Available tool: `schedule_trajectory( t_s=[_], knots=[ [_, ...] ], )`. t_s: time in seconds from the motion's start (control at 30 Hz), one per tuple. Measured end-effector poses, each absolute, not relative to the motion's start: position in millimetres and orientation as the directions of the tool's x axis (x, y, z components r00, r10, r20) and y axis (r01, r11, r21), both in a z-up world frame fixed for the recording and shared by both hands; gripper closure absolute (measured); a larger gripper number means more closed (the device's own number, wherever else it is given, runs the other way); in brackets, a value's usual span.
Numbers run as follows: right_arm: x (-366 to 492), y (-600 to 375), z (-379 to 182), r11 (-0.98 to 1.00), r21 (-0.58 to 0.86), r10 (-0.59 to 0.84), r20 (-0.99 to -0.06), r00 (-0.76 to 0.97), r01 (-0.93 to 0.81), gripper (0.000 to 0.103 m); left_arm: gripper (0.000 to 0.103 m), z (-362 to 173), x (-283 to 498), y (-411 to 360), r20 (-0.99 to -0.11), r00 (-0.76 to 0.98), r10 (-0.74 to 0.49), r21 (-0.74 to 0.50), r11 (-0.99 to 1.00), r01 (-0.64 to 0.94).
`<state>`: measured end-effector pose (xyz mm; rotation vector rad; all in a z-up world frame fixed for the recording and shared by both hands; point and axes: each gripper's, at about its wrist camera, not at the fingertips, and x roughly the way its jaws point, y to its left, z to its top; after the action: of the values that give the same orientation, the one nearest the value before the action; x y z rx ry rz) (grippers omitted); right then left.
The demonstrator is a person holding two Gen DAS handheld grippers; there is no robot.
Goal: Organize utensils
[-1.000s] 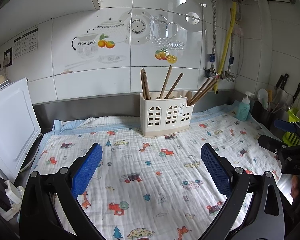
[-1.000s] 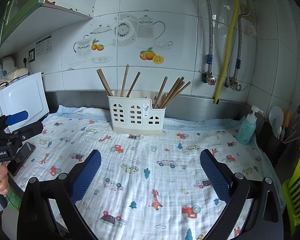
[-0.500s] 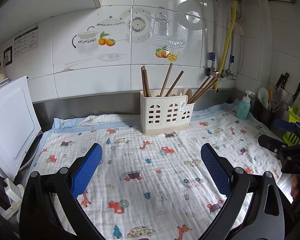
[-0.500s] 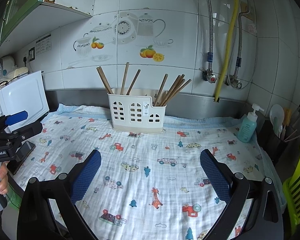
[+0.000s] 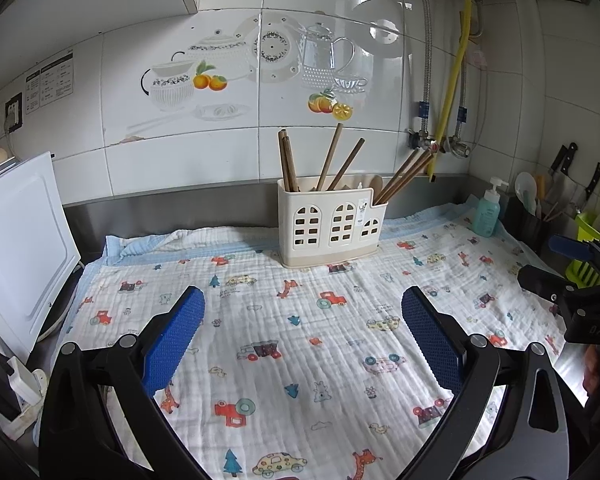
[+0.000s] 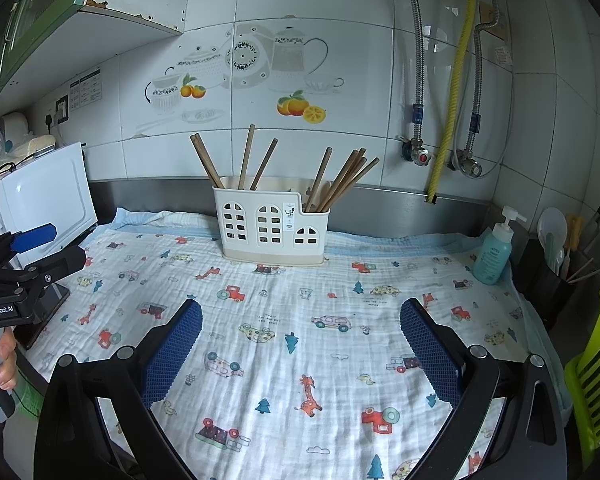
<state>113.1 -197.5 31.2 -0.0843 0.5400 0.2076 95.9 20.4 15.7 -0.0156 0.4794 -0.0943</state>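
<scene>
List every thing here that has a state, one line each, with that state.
Left gripper: open, empty, above the cloth.
Right gripper: open, empty.
Utensil holder: upright on the cloth.
Chopsticks: standing in the holder, leaning.
Soap bottle: upright, capped by its pump.

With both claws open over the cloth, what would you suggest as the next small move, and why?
Probably ease the right claw forward toward the white holder. Both claws are empty, the left claw included, the patterned cloth bears no loose utensils, and the chopsticks all stand in the holder.
</scene>
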Motion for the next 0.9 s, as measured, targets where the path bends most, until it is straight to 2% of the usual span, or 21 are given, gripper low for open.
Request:
schedule_trajectory(
  t_s=[0.9],
  knots=[
    [116.1,-196.6,26.3,0.975,-0.02,0.177,-0.531,0.829,-0.221,0.007,0.005,10.0,98.4,17.9,-0.473,0.876,-0.092,-0.031,0.996,0.088]
  ],
)
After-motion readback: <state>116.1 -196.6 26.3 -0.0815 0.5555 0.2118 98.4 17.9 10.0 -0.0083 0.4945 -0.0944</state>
